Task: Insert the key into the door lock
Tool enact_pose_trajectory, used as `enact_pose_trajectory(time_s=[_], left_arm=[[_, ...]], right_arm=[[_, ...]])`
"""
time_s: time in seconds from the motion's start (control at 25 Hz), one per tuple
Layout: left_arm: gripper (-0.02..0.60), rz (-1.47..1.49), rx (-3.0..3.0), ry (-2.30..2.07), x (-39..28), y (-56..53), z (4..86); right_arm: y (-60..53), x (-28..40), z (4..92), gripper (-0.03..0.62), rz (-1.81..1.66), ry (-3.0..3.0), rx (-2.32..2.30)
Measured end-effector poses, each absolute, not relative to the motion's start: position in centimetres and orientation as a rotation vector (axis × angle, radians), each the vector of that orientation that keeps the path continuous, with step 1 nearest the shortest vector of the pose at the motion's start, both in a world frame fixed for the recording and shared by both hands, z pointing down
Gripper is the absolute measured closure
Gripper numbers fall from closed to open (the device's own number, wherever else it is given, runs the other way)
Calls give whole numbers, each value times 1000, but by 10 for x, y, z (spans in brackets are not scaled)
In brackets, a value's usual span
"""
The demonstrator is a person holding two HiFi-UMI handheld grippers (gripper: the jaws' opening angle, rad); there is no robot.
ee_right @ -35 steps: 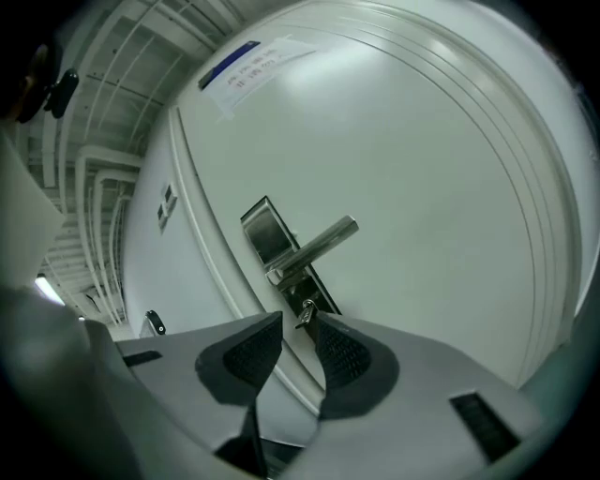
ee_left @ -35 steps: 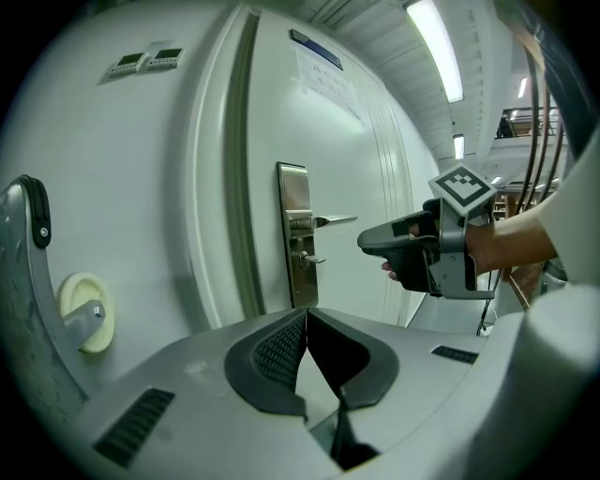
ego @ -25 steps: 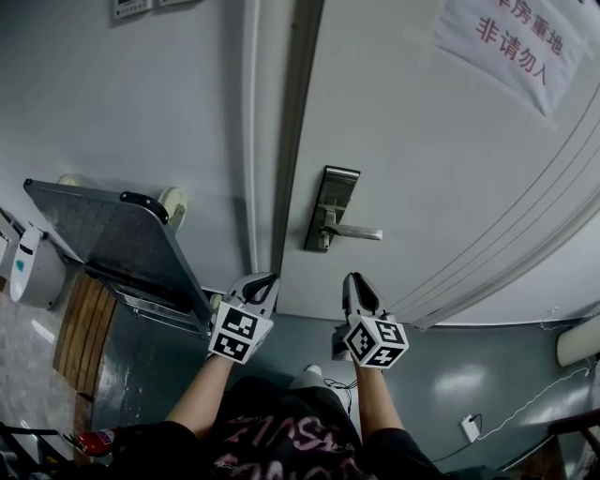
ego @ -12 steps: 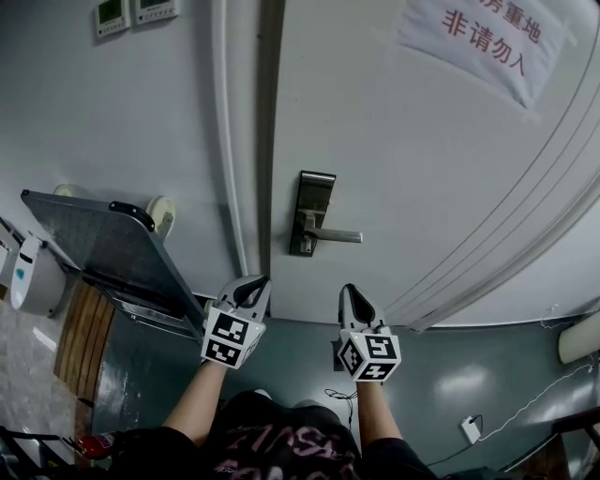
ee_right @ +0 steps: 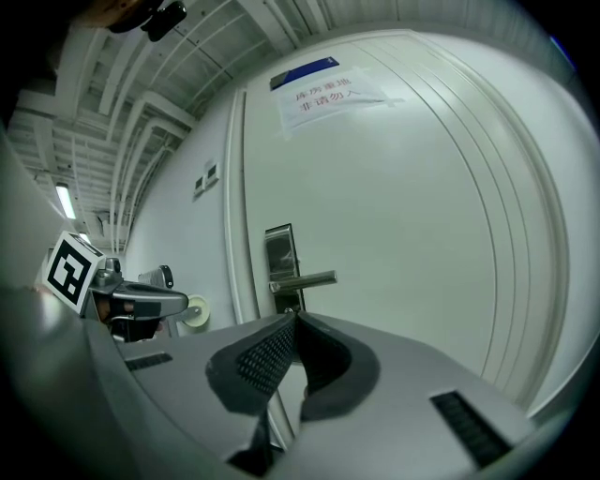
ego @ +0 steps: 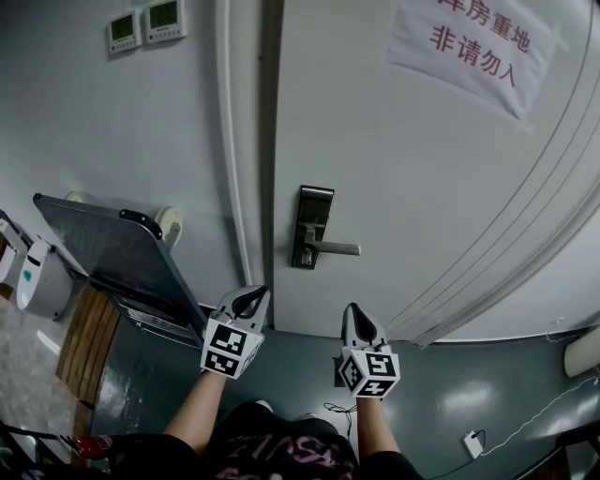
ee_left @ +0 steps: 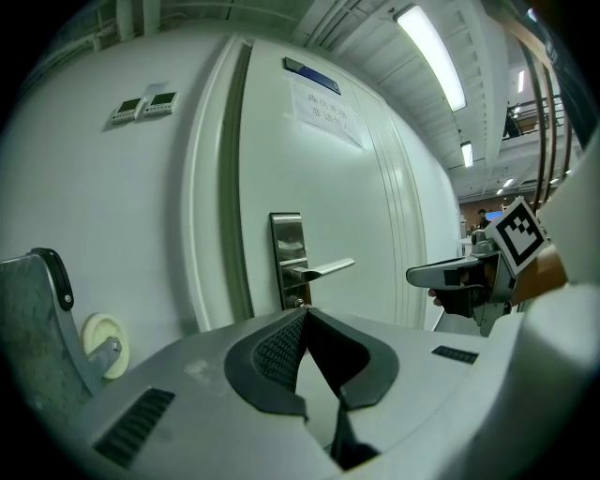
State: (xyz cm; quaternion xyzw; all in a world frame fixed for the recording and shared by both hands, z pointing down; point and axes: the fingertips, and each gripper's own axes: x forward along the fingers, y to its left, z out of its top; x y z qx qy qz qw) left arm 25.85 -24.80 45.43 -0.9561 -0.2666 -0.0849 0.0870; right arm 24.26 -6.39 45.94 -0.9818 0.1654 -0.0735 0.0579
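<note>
The steel lock plate with its lever handle sits on the white door, and there is a dark keyhole below the lever. My left gripper hovers below and left of the lock, near the door frame, with its tips together. The right gripper is below and right of the lock; its jaws have just been closing and now meet with nothing visible between them. In the left gripper view the lock plate is straight ahead of the left gripper. In the right gripper view the lock plate is ahead of the right gripper. No key shows in any view.
A folded metal platform cart with a wheel leans on the wall at left. Two wall controllers hang above it. A paper notice is stuck on the door. A cable and plug lie on the floor at right.
The right gripper's jaws have closed from slightly apart to touching. Both grippers sit a little lower in the head view, which now takes in the wall controllers.
</note>
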Motion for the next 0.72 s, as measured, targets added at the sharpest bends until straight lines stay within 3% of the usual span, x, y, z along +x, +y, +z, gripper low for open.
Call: enact_pose_trajectory(time_s=[0.72], left_arm=[[568, -262, -2867, -770, 257, -246, 454]], right_arm=[[-70, 242, 457, 531, -212, 534, -2978]])
